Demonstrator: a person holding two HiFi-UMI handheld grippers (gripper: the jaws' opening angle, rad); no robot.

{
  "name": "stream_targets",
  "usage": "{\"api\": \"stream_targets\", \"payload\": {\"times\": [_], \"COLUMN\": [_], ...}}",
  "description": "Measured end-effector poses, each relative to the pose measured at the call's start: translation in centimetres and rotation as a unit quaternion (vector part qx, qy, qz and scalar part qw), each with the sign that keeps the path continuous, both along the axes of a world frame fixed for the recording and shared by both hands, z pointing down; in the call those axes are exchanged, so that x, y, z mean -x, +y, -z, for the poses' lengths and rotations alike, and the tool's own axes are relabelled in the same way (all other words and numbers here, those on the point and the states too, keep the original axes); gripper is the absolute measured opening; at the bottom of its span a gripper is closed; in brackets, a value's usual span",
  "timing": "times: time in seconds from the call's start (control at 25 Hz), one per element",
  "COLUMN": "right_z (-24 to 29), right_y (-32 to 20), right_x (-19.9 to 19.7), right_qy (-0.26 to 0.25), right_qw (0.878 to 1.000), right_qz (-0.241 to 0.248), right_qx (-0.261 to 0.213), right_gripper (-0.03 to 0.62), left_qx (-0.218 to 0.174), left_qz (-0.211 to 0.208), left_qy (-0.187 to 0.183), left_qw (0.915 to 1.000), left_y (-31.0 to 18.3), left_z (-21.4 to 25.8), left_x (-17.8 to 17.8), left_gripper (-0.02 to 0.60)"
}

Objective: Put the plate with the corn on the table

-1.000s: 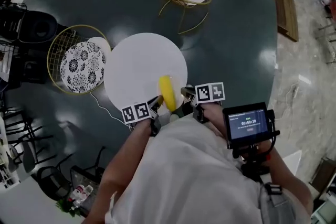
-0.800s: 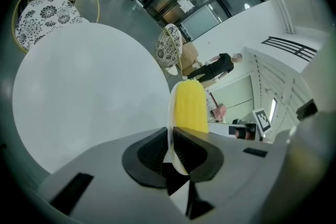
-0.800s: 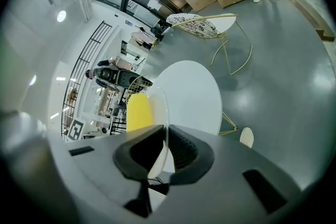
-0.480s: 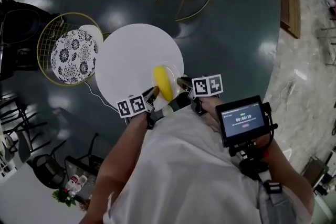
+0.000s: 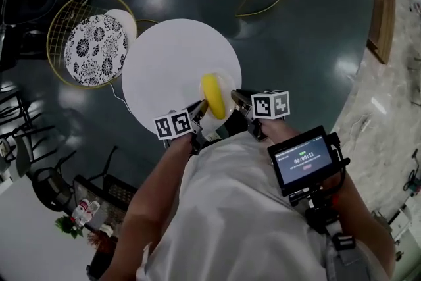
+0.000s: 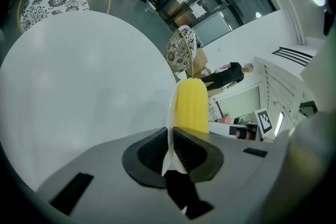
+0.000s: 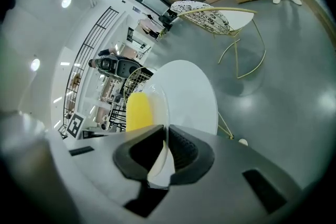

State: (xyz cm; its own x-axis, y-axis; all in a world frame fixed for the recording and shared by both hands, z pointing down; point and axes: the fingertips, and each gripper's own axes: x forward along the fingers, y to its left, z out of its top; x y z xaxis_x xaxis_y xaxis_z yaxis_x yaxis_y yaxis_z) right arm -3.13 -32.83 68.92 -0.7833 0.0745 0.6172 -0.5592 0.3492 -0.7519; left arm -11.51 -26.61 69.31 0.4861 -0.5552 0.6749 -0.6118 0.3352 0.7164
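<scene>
Each hand-held gripper pinches one edge of a thin, round, pale plate (image 5: 227, 81). The left hand-held gripper (image 6: 170, 150) has its jaws closed narrow on the rim, which shows edge-on as a slim white blade between the black ribbed pads (image 6: 151, 152). The right hand-held gripper (image 7: 165, 150) clamps the opposite rim in the same way, its grooved dark pads (image 7: 182, 150) pressed on the glossy, slightly see-through plate wall. On the plate lies the corn (image 5: 212, 96), a smooth bright-yellow cylinder with a rounded end and faint lengthwise ridges.

In the head view the plate sits over the near edge of the desk (image 5: 168, 66), a round top with a plain matt white surface. Whether the plate touches the desk cannot be told.

Beyond the desk to the left stands a chair (image 5: 60, 43) of gold wire mesh, with a round cushion in a black-and-white flower print. The floor (image 5: 316, 23) is dark grey and polished, with soft light reflections.
</scene>
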Motion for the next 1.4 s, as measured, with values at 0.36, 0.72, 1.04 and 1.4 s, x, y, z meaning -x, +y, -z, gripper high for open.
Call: {"api": "stream_targets", "payload": {"times": [0.36,0.72,1.04,1.4], "right_z": [-2.6,-5.3,-6.0,-6.9], "right_y": [-3.5,-6.8,-7.9,-8.7], "right_x": [2.6,4.5,4.9,5.0], "right_qy": [0.006,0.023,0.034,0.054], "right_qw": [1.000,0.998,0.997,0.994], "right_qz": [0.028,0.054,0.062,0.072], "right_qx": [-0.002,-0.012,-0.038,-0.059], "right_gripper": [0.035,0.035,0.035,0.035], "left_qx": [0.007,0.022,0.027,0.035], "left_qz": [0.035,0.064,0.069,0.049], "left_qy": [-0.007,-0.023,-0.040,-0.079], "left_qw": [0.9993,0.9975,0.9964,0.9951], "left_y": [-3.0,-5.9,-7.0,-8.2], "left_z": [-2.4,-5.0,-5.6,-6.2], "left_x": [2.3,3.8,4.2,4.4], "left_gripper": [0.038,0.040,0.040,0.040]}}
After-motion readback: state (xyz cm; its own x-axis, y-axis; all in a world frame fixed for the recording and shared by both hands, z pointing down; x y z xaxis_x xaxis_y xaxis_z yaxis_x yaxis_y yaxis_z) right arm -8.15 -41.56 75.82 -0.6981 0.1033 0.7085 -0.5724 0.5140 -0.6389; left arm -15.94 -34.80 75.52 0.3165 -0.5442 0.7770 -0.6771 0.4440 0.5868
